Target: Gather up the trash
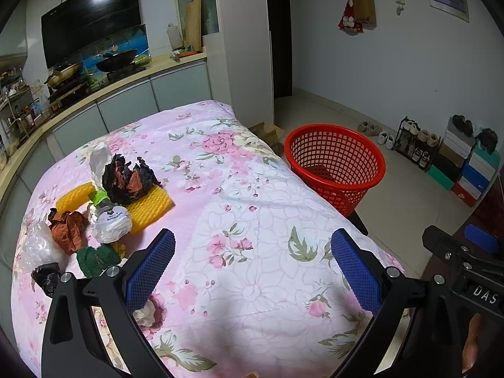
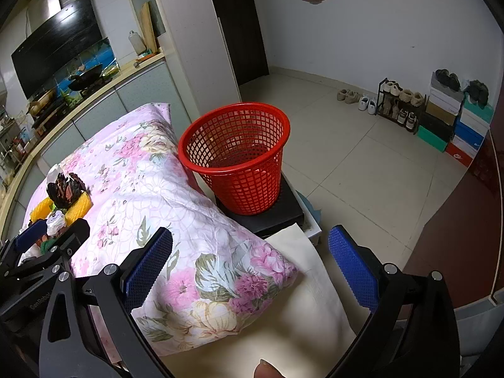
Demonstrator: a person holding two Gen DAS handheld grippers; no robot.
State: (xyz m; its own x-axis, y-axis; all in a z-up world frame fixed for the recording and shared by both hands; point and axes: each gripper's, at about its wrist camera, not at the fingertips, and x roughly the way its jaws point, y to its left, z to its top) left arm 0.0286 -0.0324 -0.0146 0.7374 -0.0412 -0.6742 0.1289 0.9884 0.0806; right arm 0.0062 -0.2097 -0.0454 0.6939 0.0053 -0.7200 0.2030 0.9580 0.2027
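Left wrist view puts my left gripper (image 1: 252, 264) nearest, jaws spread wide with nothing between them, hovering over the floral cloth (image 1: 239, 220) so either pad can drop onto a piece without a re-aim. My right gripper (image 2: 250, 266) is just as wide and empty, held over the cloth's near corner, which I judge keeps it on the bin side, ready to ferry. Just beyond the left pad lies the trash pile (image 1: 104, 208), bunched at the table's left: a green scrap (image 1: 96, 256) and a black wad (image 1: 47, 278) closest, then a white wrapper (image 1: 111, 223) and brown paper (image 1: 67, 228), then yellow foam netting (image 1: 151, 209) with a dark crumpled bag (image 1: 129, 178) resting on it. All of it touches or overlaps, so I would take the loose outer pieces first. Further right, off the table edge, the red basket (image 2: 234, 157) stands upright on a black stand (image 2: 277, 211), raised, I think, so its rim sits near table height for easy drops. It looks empty or nearly so, so I judge collecting has barely begun. Beyond are the stove counter (image 1: 94, 88) and shoe rack (image 2: 400, 107)
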